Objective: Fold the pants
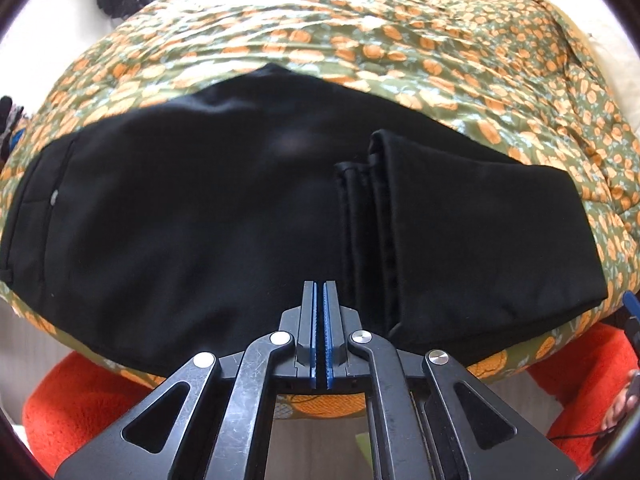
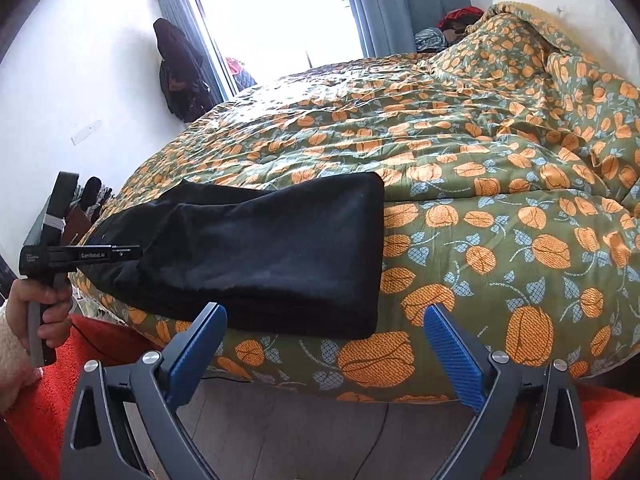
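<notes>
Black pants lie across the near edge of the bed, waistband to the left. Their leg ends are folded back on top, so the fold is on the right. My left gripper is shut, blue pads pressed together with no cloth visible between them, tips just above the pants' near edge. In the right wrist view the pants lie ahead and to the left. My right gripper is open and holds nothing, hanging at the bed's edge near the folded end. A hand holds the left gripper at the far left.
An olive quilt with orange flowers covers the bed and bunches up at the far right. An orange rug lies on the wooden floor below. Dark clothes hang beside the window.
</notes>
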